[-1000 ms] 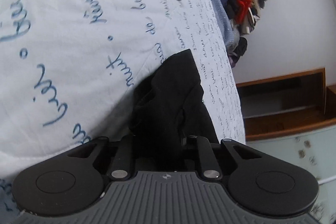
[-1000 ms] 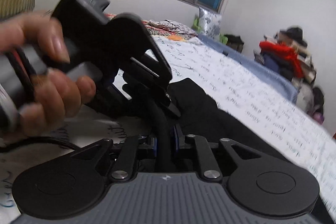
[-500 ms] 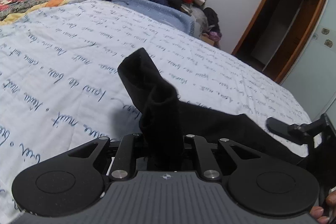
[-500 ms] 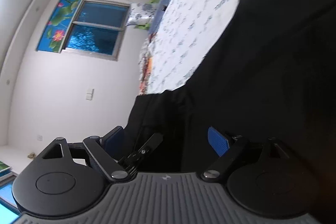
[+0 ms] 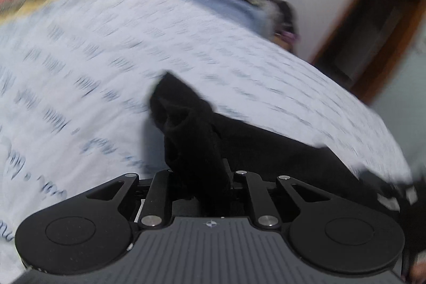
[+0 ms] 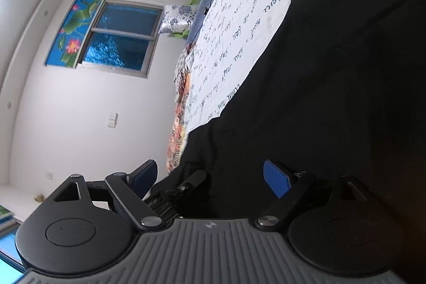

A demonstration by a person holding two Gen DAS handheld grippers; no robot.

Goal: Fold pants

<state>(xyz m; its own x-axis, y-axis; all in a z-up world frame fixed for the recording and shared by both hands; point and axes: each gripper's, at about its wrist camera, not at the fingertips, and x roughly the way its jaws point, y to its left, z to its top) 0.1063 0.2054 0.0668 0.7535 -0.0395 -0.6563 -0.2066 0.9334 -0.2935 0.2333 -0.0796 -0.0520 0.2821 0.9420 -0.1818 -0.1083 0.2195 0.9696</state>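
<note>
Left claw (image 5: 197, 172) grips pants (image 5: 191, 129) end; right claw (image 6: 210, 175) wide, 6 o'clock. Fold barely begun.

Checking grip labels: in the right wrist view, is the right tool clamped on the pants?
No: the right tool stands wide open, blue pads apart, around the black pants.

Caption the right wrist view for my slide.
Right gripper open, blue pads apart, rolled sideways over the black pants lying on the script-printed bedspread, window behind.
</note>
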